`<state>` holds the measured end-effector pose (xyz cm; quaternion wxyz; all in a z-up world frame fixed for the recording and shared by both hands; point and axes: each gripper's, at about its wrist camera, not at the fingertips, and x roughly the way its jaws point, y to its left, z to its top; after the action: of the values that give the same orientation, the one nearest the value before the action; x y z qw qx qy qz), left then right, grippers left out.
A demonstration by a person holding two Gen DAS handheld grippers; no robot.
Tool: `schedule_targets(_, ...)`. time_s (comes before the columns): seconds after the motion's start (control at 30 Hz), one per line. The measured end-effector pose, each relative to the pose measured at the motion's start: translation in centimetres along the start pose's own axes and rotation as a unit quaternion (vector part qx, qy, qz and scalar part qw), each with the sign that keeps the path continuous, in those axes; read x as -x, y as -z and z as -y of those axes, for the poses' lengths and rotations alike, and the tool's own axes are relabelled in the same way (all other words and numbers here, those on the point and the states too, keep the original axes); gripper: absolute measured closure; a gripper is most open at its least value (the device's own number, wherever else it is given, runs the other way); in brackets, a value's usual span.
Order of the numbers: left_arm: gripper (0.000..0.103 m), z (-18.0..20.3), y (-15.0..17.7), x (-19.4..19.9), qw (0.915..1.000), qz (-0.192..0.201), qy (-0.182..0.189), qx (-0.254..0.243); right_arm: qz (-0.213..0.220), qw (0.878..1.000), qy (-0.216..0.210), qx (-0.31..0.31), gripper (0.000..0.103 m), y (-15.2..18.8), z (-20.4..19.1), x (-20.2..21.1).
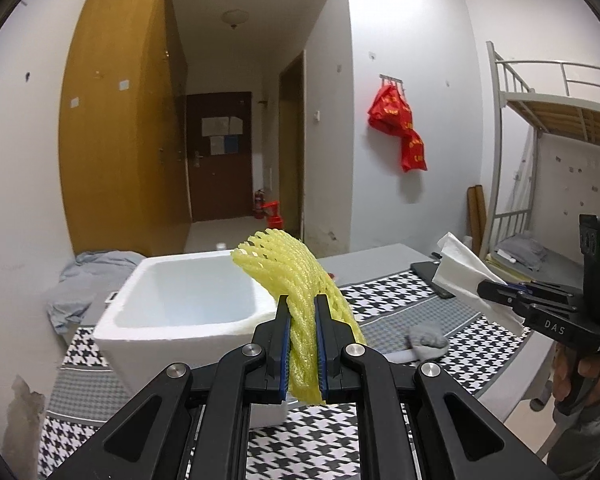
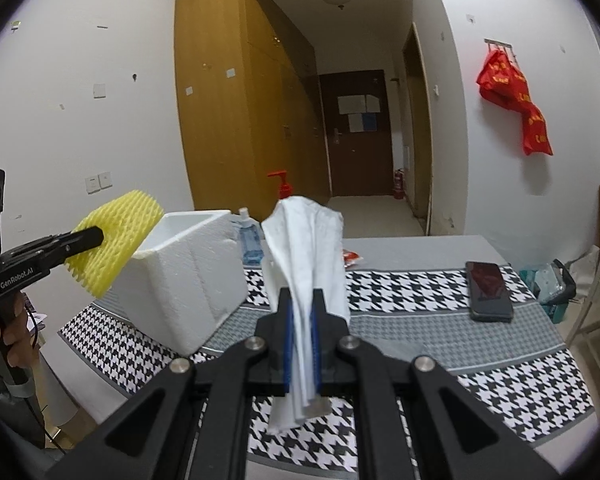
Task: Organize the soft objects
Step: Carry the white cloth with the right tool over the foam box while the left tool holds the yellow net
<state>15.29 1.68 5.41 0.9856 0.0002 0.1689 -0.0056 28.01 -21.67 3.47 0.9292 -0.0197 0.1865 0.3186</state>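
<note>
The left tongs [image 1: 303, 336], clamped on a yellow foam mesh sleeve [image 1: 296, 280], sit nearer the open white foam box [image 1: 160, 332] than the right tongs [image 2: 301, 336] (pinching a white paper towel [image 2: 308, 248])

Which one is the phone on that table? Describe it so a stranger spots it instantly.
Start at the table's houndstooth cloth. The white foam box stands at its left end; look to the opposite, right end. There the phone lies flat on the cloth, alone and touching nothing: a dark, glossy rectangular slab, the only hard black thing among soft, pale items.
</note>
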Motion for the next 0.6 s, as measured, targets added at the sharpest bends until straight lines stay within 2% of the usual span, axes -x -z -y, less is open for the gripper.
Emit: schedule_targets(0.6, 0.092, -4.6, 0.9, 2.9, 0.9967, 0.016, -0.073, 0.034, 0.0, 0.997, -0.067, 0.039, 0.093, -2.7, -4.5, -3.7)
